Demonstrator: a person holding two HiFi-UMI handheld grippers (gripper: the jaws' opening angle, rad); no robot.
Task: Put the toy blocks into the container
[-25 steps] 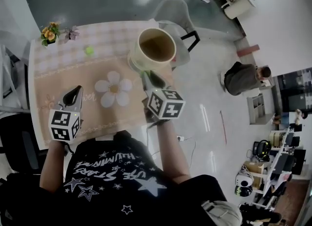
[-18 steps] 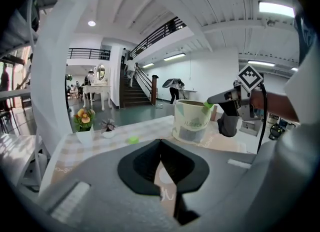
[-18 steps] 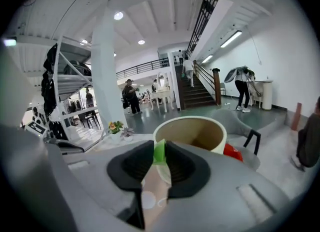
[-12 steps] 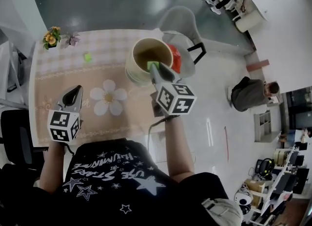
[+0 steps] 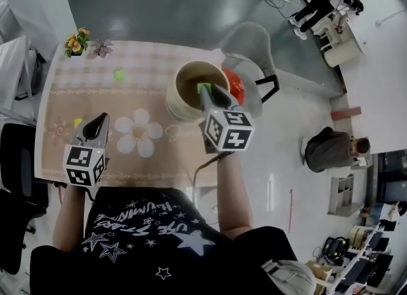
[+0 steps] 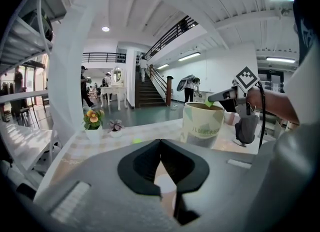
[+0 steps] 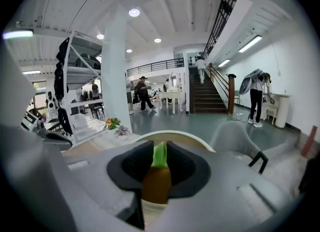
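Progress: my right gripper (image 5: 205,91) has carried the green block (image 5: 202,87) over the container (image 5: 173,102), still clamped; dropping it comes next. My left gripper (image 5: 98,124) waits closed, empty.

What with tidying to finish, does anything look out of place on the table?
Two blocks lie loose on the tablecloth: a green block near the flower pots and a yellow block by the left tongs. The bucket stands upright under the held block in the right tongs; nothing looks spilled.

Glossy floor (image 5: 159,7), matt cloth-like tablecloth (image 5: 152,65), smooth matt container (image 5: 172,104).
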